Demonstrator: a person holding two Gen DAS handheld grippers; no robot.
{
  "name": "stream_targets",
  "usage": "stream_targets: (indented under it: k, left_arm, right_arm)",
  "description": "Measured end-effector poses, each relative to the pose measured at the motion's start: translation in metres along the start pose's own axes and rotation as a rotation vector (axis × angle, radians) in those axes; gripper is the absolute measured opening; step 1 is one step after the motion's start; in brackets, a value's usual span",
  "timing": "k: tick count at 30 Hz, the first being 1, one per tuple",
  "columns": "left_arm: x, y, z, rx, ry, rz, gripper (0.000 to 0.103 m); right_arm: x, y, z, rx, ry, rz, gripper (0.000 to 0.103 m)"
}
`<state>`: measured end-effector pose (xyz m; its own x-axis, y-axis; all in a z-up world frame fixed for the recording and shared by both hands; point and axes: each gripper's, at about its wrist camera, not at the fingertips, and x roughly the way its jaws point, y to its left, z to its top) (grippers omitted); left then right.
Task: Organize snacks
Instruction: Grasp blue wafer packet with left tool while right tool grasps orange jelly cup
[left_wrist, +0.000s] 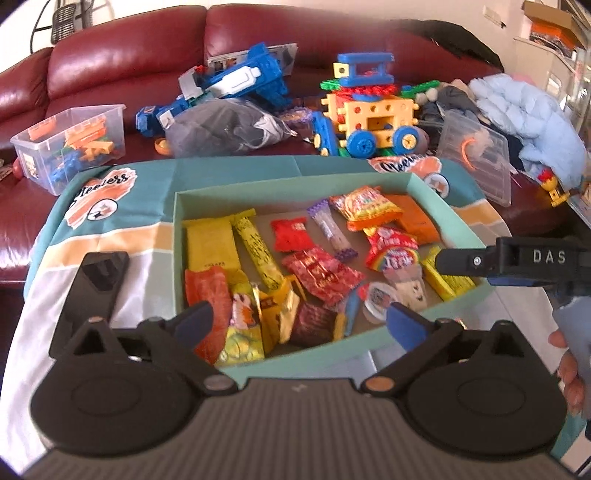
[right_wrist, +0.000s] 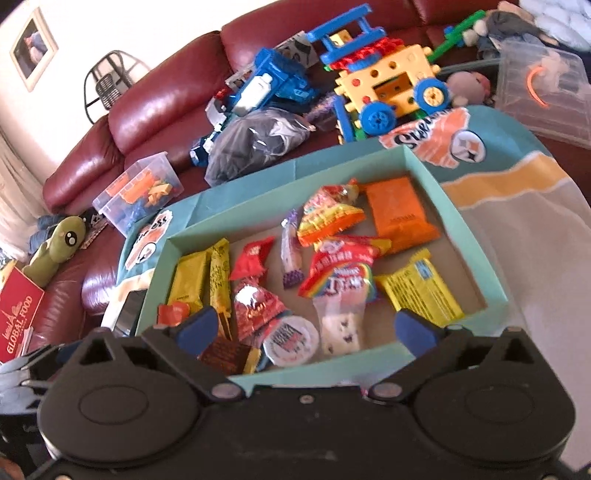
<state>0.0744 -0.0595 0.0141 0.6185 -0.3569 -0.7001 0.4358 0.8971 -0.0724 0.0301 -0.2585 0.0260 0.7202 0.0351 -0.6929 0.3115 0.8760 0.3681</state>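
A shallow teal box (left_wrist: 369, 182) (right_wrist: 465, 218) sits on a printed cloth and holds several snack packets: yellow bars (left_wrist: 210, 242), red packets (left_wrist: 321, 273), an orange packet (right_wrist: 399, 210), a rainbow packet (right_wrist: 343, 273) and a round white cup (right_wrist: 291, 341). My left gripper (left_wrist: 299, 319) is open and empty above the box's near edge. My right gripper (right_wrist: 306, 326) is open and empty above the near edge too. It shows from the side in the left wrist view (left_wrist: 517, 264), over the box's right end.
A dark phone (left_wrist: 94, 291) lies on the cloth left of the box. Behind on the red sofa (left_wrist: 129, 59) are toy vehicles (left_wrist: 373, 114), a clear bin of bricks (left_wrist: 70, 146), a clear lid (right_wrist: 543, 92) and a blue jacket (left_wrist: 528, 125).
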Motion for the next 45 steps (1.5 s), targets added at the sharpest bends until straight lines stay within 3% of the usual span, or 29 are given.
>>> stream_targets:
  k: [6, 13, 21, 32, 33, 35, 36, 37, 40, 45]
  left_arm:
    - [-0.007, -0.014, -0.019, 0.050, 0.042, -0.039, 0.103]
    - [-0.005, -0.033, -0.058, 0.148, 0.147, -0.095, 0.103]
    - [0.001, -0.036, -0.094, 0.173, 0.246, -0.122, 0.103]
    - [0.021, -0.061, -0.107, 0.301, 0.281, -0.128, 0.102]
    - [0.022, -0.064, -0.107, 0.312, 0.277, -0.132, 0.096]
    - [0.025, -0.068, -0.107, 0.320, 0.277, -0.136, 0.074]
    - [0.027, -0.068, -0.107, 0.310, 0.284, -0.137, 0.052]
    - [0.028, -0.067, -0.107, 0.295, 0.280, -0.135, 0.042]
    - [0.028, -0.054, -0.103, 0.231, 0.277, -0.114, 0.038]
    - [0.025, -0.026, -0.101, 0.119, 0.280, -0.061, 0.039]
  right_arm:
    - [-0.019, -0.012, -0.020, 0.027, 0.018, -0.016, 0.103]
    - [-0.033, -0.024, -0.049, 0.046, 0.055, -0.028, 0.103]
    - [-0.035, -0.040, -0.081, 0.097, 0.120, -0.044, 0.103]
    - [-0.033, -0.042, -0.098, 0.094, 0.176, -0.043, 0.103]
    - [-0.033, -0.042, -0.099, 0.093, 0.179, -0.042, 0.103]
    - [-0.032, -0.041, -0.100, 0.089, 0.187, -0.039, 0.103]
    - [-0.032, -0.040, -0.101, 0.085, 0.192, -0.037, 0.103]
    - [-0.031, -0.039, -0.101, 0.081, 0.196, -0.035, 0.103]
    - [-0.031, -0.036, -0.104, 0.062, 0.204, -0.032, 0.094]
    - [-0.026, -0.022, -0.112, -0.021, 0.237, -0.014, 0.071]
